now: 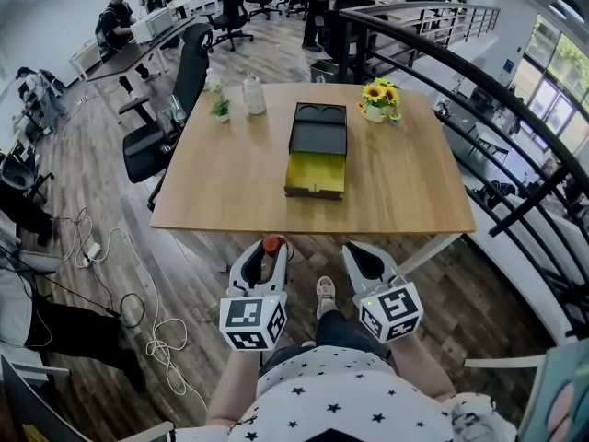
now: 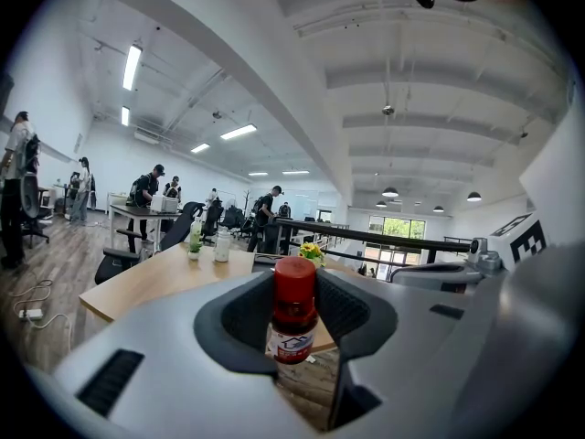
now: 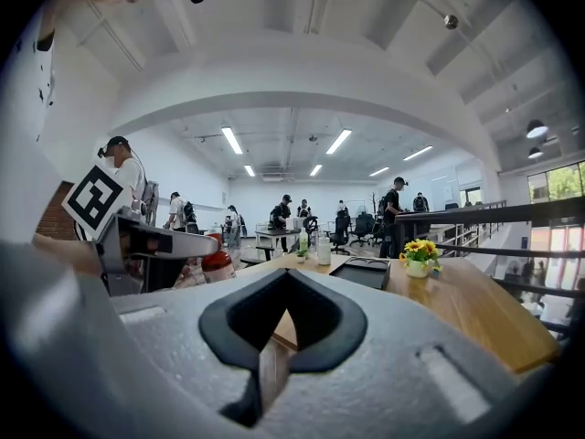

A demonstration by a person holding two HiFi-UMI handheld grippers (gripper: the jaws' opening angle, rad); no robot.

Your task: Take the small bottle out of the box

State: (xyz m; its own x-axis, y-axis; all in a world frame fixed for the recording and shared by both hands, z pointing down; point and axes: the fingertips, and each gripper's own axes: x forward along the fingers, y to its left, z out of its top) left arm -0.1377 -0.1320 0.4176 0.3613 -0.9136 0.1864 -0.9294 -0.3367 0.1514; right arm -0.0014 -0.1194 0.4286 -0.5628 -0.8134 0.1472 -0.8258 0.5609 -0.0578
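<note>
While the box (image 1: 317,150) lies open at the middle of the table (image 1: 405,191), the bottle (image 2: 294,311) is seen clear of it — clamped upright, red cap uppermost, between the jaws of the left gripper (image 1: 267,250), which are kept fairly wide by its body. It is held off the table's near edge, well apart from the box. The right gripper (image 1: 366,258), jaws closed on nothing, is held just beside. Any set-down is judged to fall to the left hand — box straight ahead.
</note>
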